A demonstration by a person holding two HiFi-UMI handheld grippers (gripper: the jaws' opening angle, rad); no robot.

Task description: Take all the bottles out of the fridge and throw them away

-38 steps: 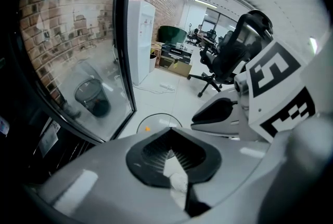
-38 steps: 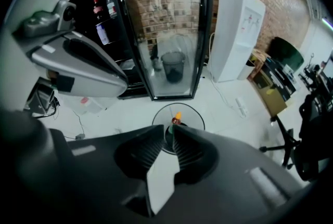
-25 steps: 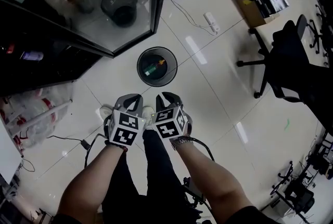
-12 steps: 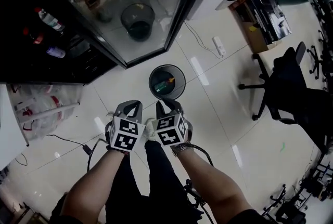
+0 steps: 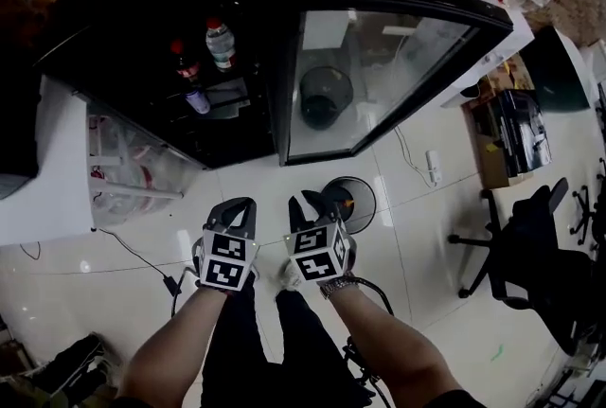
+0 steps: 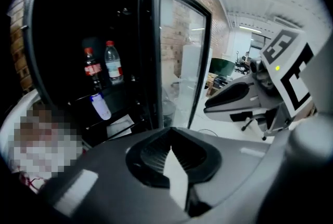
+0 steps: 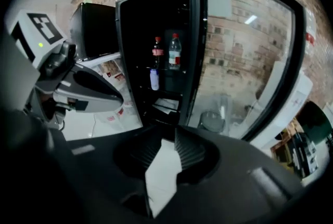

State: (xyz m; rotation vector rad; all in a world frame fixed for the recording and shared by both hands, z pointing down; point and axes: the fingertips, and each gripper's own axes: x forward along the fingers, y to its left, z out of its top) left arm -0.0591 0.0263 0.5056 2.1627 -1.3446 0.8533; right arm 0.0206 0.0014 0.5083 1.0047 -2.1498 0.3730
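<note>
Over glossy white floor tiles [image 5: 123, 255] the left gripper [image 5: 237, 204] is closed and empty; the right gripper [image 5: 315, 200], also empty, has just been parting its jaws slightly. Only the head view shows the round wastebasket [image 5: 371, 207] just beyond it, something orange inside. Farther off, the black fridge [image 5: 142, 37], glass door [image 5: 379, 75] swung open, holds a cola bottle [image 5: 180, 61], a water bottle [image 5: 220, 42] and, one shelf lower, a blue-capped bottle [image 5: 197, 100].

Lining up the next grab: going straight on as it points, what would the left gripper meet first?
Probably the white floor just short of the fridge: the left gripper tilts down, with nothing nearer in line. The bottles sit higher and left of that line. Depth is unclear.
</note>
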